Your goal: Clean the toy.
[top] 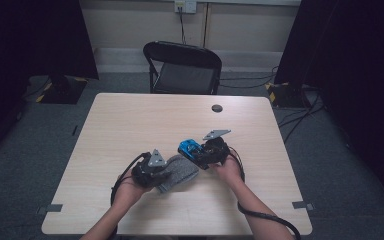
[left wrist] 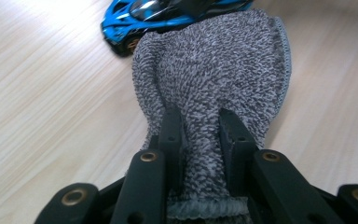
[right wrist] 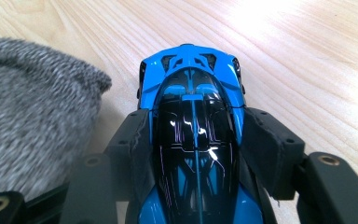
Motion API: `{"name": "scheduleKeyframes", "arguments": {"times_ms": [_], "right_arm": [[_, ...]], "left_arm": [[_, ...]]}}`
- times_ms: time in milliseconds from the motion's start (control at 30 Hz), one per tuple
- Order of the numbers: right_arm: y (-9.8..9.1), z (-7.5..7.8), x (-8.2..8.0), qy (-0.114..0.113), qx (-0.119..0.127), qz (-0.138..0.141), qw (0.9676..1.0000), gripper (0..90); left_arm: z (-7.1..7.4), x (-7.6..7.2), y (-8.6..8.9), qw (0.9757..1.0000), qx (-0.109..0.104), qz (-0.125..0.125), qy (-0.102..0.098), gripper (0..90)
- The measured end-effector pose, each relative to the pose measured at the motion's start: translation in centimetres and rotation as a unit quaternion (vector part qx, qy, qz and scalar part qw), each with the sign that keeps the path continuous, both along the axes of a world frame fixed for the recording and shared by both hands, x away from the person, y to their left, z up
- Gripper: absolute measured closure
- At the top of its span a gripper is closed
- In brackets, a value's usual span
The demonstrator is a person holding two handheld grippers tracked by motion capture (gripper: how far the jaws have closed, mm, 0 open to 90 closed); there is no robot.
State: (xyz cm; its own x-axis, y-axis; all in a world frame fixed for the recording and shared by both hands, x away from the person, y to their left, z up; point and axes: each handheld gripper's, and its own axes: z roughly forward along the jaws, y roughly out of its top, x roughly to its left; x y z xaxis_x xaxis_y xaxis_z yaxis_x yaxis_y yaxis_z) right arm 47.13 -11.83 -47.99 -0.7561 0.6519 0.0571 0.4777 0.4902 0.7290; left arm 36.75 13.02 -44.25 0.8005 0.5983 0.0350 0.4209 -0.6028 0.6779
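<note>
Toy car [right wrist: 193,140], blue with a glossy black roof, sits clamped between the two black jaws of the right gripper [right wrist: 193,135], whose pads press on its flanks while its front end sticks out past them over the wooden table [right wrist: 307,56]. In the high view the car [top: 190,148] is just right of the table's middle, with the right gripper [top: 211,152] behind it and the person's right hand [top: 228,170] around that gripper. Just beside the car lies a grey knitted cloth [left wrist: 214,79]. The left gripper [left wrist: 200,135] pinches this cloth, a fold of it squeezed between its nearly closed jaws, and the free end spreads toward the car [left wrist: 140,21]. From above, the cloth [top: 180,172] rests on the tabletop between the two grippers, the left gripper [top: 150,172] at its near-left end. A black folding chair [top: 182,67] stands beyond the far edge of the table.
</note>
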Motion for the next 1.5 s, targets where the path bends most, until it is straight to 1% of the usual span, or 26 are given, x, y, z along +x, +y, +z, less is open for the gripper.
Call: {"name": "scheduleKeyframes", "arguments": {"times_ms": [133, 200, 267, 300, 333, 433, 500, 533, 600, 667, 700, 733, 800, 833, 867, 900, 967, 1000, 1100, 1133, 1167, 1200, 1233, 1333, 1367, 1500], "right_arm": [[-0.1, -0.1, 0.0, -0.002, 0.004, 0.002, 1.0, 42.4], [-0.2, -0.1, 0.0, 0.001, 0.008, 0.0, 1.0, 42.5], [-0.2, -0.1, 0.0, 0.001, 0.007, 0.0, 1.0, 42.4], [-0.2, -0.1, 0.0, 0.0, 0.007, 0.0, 1.0, 42.4], [-0.1, -0.1, 0.0, 0.0, 0.006, 0.0, 1.0, 42.4], [-0.2, -0.1, 0.0, -0.001, 0.007, 0.0, 1.0, 42.4], [-0.2, -0.1, 0.0, -0.002, 0.009, 0.0, 1.0, 42.4], [-0.2, -0.1, 0.0, -0.003, 0.01, 0.0, 1.0, 42.4], [-0.2, -0.2, -0.1, -0.005, 0.012, -0.001, 0.9999, 42.3], [-0.3, -0.2, -0.1, -0.004, 0.014, -0.002, 0.9999, 42.4], [-0.3, -0.2, -0.1, -0.003, 0.015, -0.003, 0.9999, 42.3], [-0.3, -0.2, -0.1, -0.003, 0.015, -0.003, 0.9999, 42.3], [-0.3, -0.2, -0.1, -0.003, 0.015, -0.003, 0.9999, 42.2], [-0.3, -0.2, -0.1, -0.002, 0.015, -0.003, 0.9999, 42.1], [-0.3, -0.2, -0.1, -0.001, 0.015, -0.003, 0.9999, 41.9], [-0.3, -0.2, -0.1, -0.001, 0.014, -0.001, 0.9999, 41.6], [-0.2, -0.1, 0.0, 0.0, 0.012, 0.001, 0.9999, 41.4], [-0.2, -0.1, 0.0, 0.001, 0.011, 0.002, 0.9999, 41.1], [-0.1, 0.0, 0.0, 0.004, 0.009, 0.003, 1.0, 38.8], [0.0, 0.0, 0.0, 0.004, 0.005, 0.005, 1.0, 38.1], [0.1, 0.0, 0.0, 0.006, 0.002, 0.007, 1.0, 35.5], [0.1, 0.0, 0.0, 0.006, 0.002, 0.007, 1.0, 35.5], [0.1, 0.1, 0.0, 0.004, 0.0, 0.009, 0.9999, 34.0], [0.3, 0.1, -0.1, 0.0, -0.008, 0.012, 0.9999, 30.5], [0.3, 0.1, -0.1, -0.001, -0.009, 0.012, 0.9999, 29.9], [-0.1, 0.4, -0.1, 0.001, -0.005, 0.006, 1.0, 27.0]], "left_arm": [[0.0, -0.4, -0.8, 0.9999, -0.004, -0.017, 0.002, 73.8], [-0.1, -0.6, -1.2, 0.9996, -0.01, -0.025, 0.006, 73.8], [-0.2, -0.8, -1.8, 0.9994, -0.006, -0.033, 0.006, 73.7], [-0.3, -0.9, -2.1, 0.9993, -0.009, -0.037, 0.007, 73.7], [-0.4, -1.0, -2.3, 0.9989, -0.004, -0.045, 0.009, 73.8], [-0.7, -1.4, -3.2, 0.9979, 0.002, -0.064, 0.013, 73.8], [-0.8, -1.8, -3.7, 0.9972, 0.0, -0.073, 0.017, 73.7], [-0.9, -2.0, -3.9, 0.9965, 0.003, -0.081, 0.017, 73.7], [-0.9, -2.1, -4.1, 0.9963, 0.001, -0.084, 0.016, 73.6], [-1.0, -2.4, -4.5, 0.9954, 0.003, -0.093, 0.022, 73.4], [-1.1, -2.5, -4.6, 0.9949, 0.007, -0.099, 0.022, 73.4], [-1.2, -2.6, -4.7, 0.9943, 0.01, -0.103, 0.027, 73.4], [-1.5, -2.8, -4.9, 0.9942, 0.007, -0.104, 0.028, 73.3], [-1.5, -2.7, -4.9, 0.9936, 0.012, -0.108, 0.03, 73.3], [-1.5, -2.8, -4.9, 0.9937, 0.01, -0.108, 0.03, 73.2], [-1.5, -2.8, -4.9, 0.994, 0.005, -0.104, 0.033, 72.9], [-1.6, -2.6, -4.8, 0.9932, 0.002, -0.107, 0.045, 72.3], [-1.6, -2.6, -4.7, 0.9929, 0.005, -0.109, 0.047, 71.8], [-1.8, -2.7, -4.7, 0.9921, 0.003, -0.114, 0.053, 69.0], [-1.8, -2.7, -4.7, 0.9925, -0.002, -0.109, 0.054, 67.4], [-1.8, -2.7, -4.7, 0.9921, 0.003, -0.114, 0.053, 64.2], [-1.8, -2.7, -4.6, 0.9922, -0.002, -0.112, 0.055, 64.2], [-1.7, -2.6, -4.6, 0.9921, -0.004, -0.11, 0.059, 61.9], [-1.7, -2.6, -4.3, 0.9924, -0.006, -0.107, 0.061, 52.6], [-1.6, -2.5, -4.2, 0.9925, -0.006, -0.106, 0.061, 51.4], [-1.4, -2.4, -3.7, 0.9935, -0.024, -0.092, 0.063, 44.8]]}}
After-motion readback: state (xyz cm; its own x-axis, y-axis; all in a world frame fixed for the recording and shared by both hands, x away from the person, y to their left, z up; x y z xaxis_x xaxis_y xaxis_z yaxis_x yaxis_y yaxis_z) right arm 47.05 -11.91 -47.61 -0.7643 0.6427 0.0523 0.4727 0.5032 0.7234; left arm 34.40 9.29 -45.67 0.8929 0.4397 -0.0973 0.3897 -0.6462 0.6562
